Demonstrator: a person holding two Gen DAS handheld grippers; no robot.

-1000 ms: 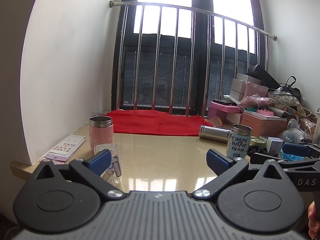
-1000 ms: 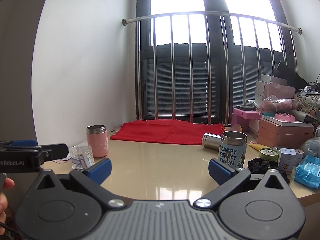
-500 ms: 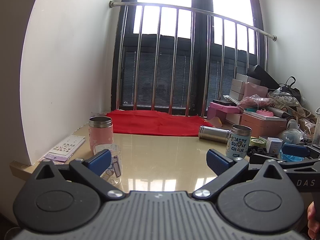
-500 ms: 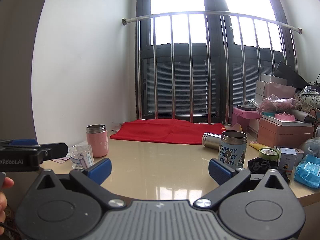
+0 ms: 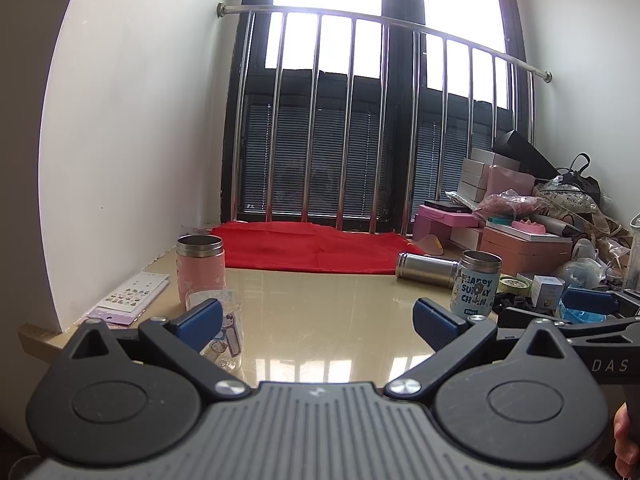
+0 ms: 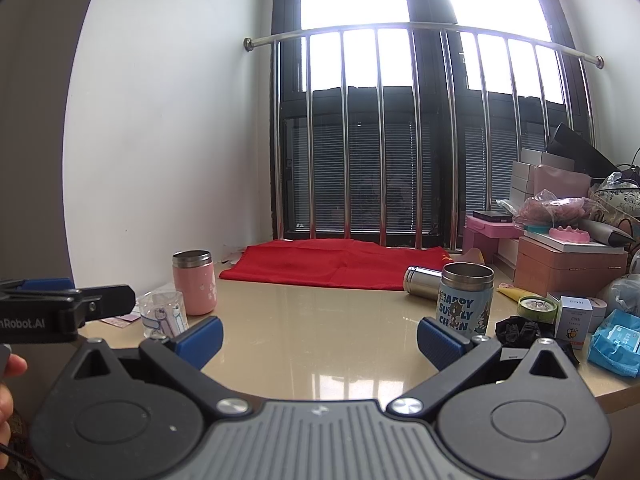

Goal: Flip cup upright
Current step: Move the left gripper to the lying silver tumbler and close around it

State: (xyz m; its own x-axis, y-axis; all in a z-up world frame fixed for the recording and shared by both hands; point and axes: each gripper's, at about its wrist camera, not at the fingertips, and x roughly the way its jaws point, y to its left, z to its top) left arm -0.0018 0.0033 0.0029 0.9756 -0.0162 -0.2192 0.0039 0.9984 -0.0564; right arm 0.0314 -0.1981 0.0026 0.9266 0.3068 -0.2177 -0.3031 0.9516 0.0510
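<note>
Left wrist view showed the left claw [image 5: 318,320] spread wide with nothing between its blue padded fingers [image 5: 200,318], held low over a glossy beige tabletop [image 5: 320,320] that mirrored the window light. The steel cup [image 5: 427,267] lay on its side toward the back right of the tabletop, just in front of the red cloth [image 5: 312,250] and just behind the blue printed cup [image 5: 478,288]. It was a smooth brushed-metal cylinder, its long axis running roughly left to right along the tabletop, with one round end turned to the left; whether that end was the mouth could not be told. The blue printed cup stood upright with a metal rim. At the left, a pink cup [image 5: 200,270] with a metal rim stood upright, and a small clear plastic cup [image 5: 226,330] with cartoon stickers stood just in front of it, partly hidden by a finger. A flat sticker sheet [image 5: 134,294] lay by the wall.

From the right wrist view, the right claw [image 6: 320,338] was likewise wide open and empty. The steel cup [image 6: 422,282] was seen lying beside the blue printed cup [image 6: 466,300], its far part hidden behind it.
</note>
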